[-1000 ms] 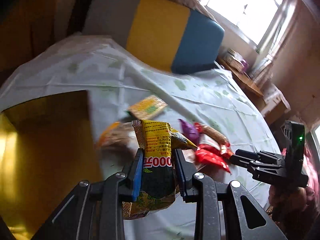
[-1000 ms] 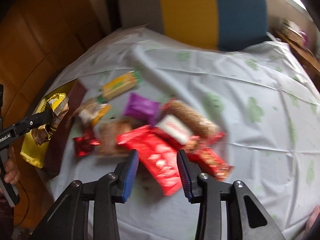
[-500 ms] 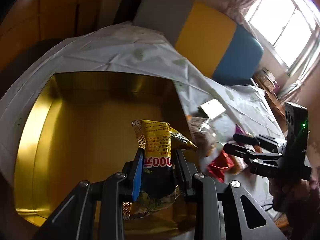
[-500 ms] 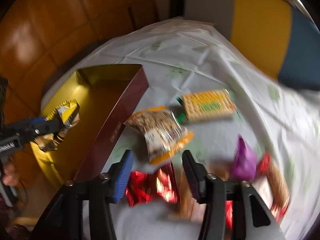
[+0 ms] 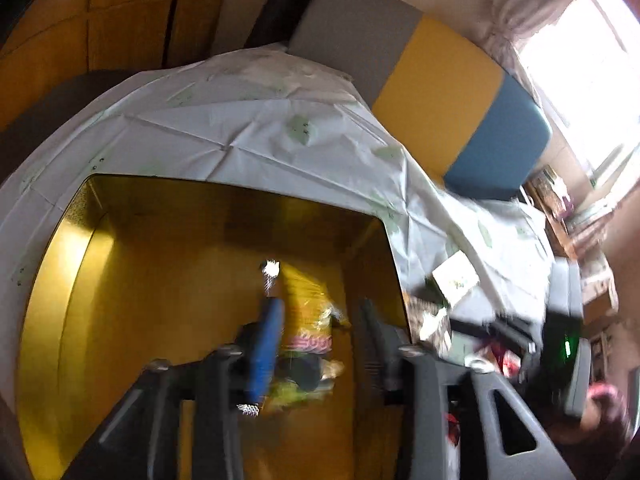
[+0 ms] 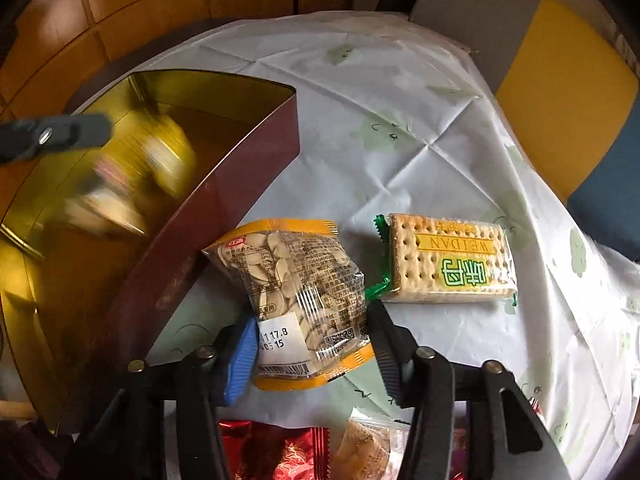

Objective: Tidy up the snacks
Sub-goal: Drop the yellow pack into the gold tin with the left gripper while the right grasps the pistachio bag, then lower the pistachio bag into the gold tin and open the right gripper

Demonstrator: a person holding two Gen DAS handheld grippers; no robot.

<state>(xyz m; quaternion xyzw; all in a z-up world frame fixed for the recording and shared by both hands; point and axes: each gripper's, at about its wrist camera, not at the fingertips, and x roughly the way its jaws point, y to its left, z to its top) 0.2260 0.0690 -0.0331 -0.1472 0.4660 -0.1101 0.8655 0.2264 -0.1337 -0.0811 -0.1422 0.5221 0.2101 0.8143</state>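
- Left wrist view: my left gripper (image 5: 316, 344) has just been opening over the gold tin (image 5: 60, 280) – the yellow snack packet (image 5: 308, 312) sits loose between the jaws, blurred, prob. dropping. Risk: it snags on the blue pad.
- Right wrist view: my right gripper (image 6: 310, 350) has been closing round the clear seed packet (image 6: 296, 292) beside the tin – jaws flank it, grip not firm yet. Slick, crinkly film, orange edges – could slip.

Gold tin (image 5: 120, 280) floor lies open (maroon wall (image 6: 224, 216) bars the side).
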